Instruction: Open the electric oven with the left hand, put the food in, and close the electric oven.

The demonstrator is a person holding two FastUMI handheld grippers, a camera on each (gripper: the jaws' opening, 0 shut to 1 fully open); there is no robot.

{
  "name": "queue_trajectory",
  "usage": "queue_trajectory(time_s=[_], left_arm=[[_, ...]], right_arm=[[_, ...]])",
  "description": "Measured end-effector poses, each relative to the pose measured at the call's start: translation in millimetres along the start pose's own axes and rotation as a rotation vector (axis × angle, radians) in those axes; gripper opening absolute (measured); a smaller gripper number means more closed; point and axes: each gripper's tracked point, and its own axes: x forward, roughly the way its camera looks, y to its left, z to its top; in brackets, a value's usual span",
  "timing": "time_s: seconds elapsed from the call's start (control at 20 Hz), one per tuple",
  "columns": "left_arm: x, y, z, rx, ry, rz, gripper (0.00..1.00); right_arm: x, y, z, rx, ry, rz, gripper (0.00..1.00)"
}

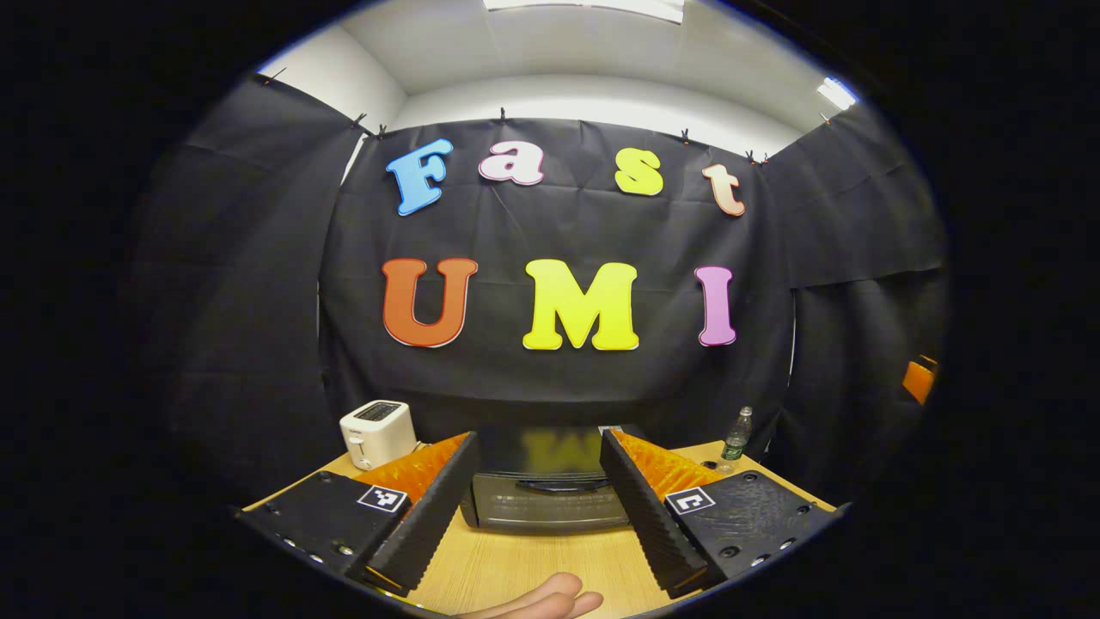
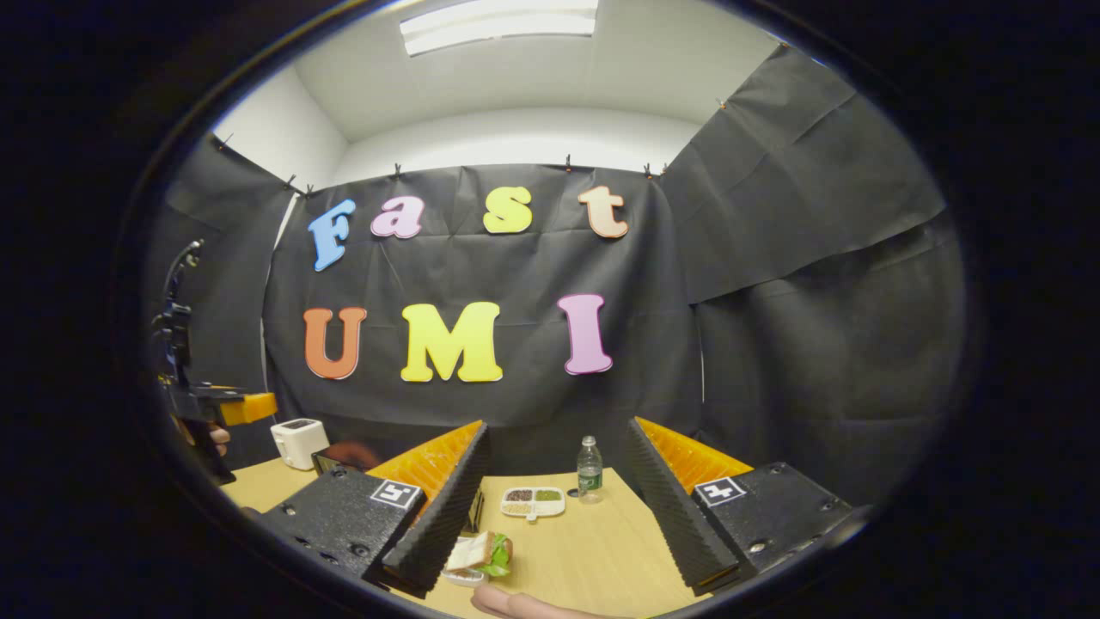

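Note:
The dark electric oven (image 1: 550,507) stands on the wooden table (image 1: 516,563) straight ahead in the left gripper view, its door closed with the handle (image 1: 563,486) across the top of the door. My left gripper (image 1: 539,447) is open, its fingers framing the oven from a short way off. In the right gripper view a sandwich with green leaves (image 2: 477,553) lies on a small plate beside the left finger. My right gripper (image 2: 557,430) is open above the table and holds nothing. A corner of the oven (image 2: 344,454) peeks out behind its left finger.
A white toaster (image 1: 376,432) sits left of the oven and a plastic bottle (image 1: 736,438) right of it. A white compartment dish (image 2: 533,503) lies near the bottle (image 2: 589,468). A hand holds the left gripper (image 2: 202,404) at far left. Fingers (image 1: 541,602) show at the bottom edge.

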Motion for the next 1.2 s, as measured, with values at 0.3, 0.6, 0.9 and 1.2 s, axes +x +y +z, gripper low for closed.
queue_trajectory(time_s=[0.3,0.6,0.9,1.2], left_arm=[[87.7,-22.1,-62.3,-0.007,0.164,-0.035,0.94],[135.3,-19.7,-115.7,0.024,0.293,-0.007,0.94],[143.1,-22.8,-149.8,0.031,0.4,-0.014,0.94],[135.8,-22.4,-154.4,0.031,0.429,-0.011,0.98]], right_arm=[[27.5,-17.5,-16.7,0.029,0.035,-0.023,1.0],[36.1,-32.1,-20.6,0.022,0.043,-0.045,0.95],[35.5,-40.2,-22.9,0.021,0.04,-0.046,0.94],[32.3,-44.2,-24.3,0.009,0.053,-0.055,0.95]])
